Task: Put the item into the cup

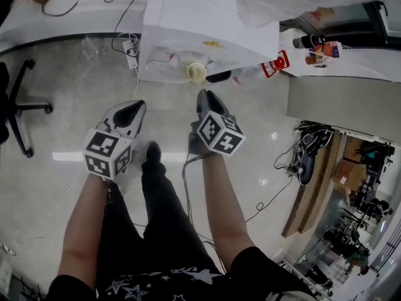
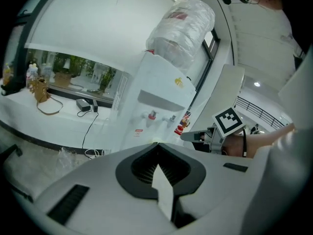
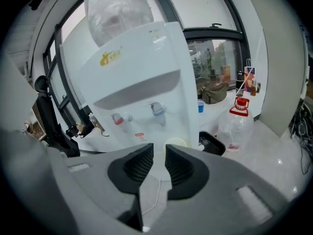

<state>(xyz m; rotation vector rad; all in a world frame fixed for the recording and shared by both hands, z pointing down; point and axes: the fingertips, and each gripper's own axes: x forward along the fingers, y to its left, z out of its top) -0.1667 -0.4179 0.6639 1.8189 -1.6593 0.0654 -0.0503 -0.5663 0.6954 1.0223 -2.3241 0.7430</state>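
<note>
Checking head view first: left gripper [image 1: 133, 109] and right gripper [image 1: 203, 96] hang over the floor [image 1: 50, 137] on either side of the person's leg [image 1: 156, 193]. Both point at the water dispenser [image 1: 188, 36]. Neither is reaching, so I read it as a ready pose before any approach. The cup [image 1: 197, 72], pale, stands on the dispenser's ledge below the taps, well ahead of both tips. It's there because that's the fill spot. The dispenser's upper part is cut off by the frame edge.

Left gripper view: claw clenched, pads meeting at the tip, nothing pinched. The gripper's own body blocks the lower dispenser. The cup is at most a sliver above the jaws, too small for me to confirm. The water bottle [image 2: 181, 31] sits on top.

Right gripper view: claw released with a narrow gap, nothing in it. The cup shows just beyond the jaws, slightly right of the gap. The red tap [image 3: 116, 119] and blue tap [image 3: 156, 109] are above it.

The item: I can't identify it in any view. My judgement is that it's not yet picked up.
</note>
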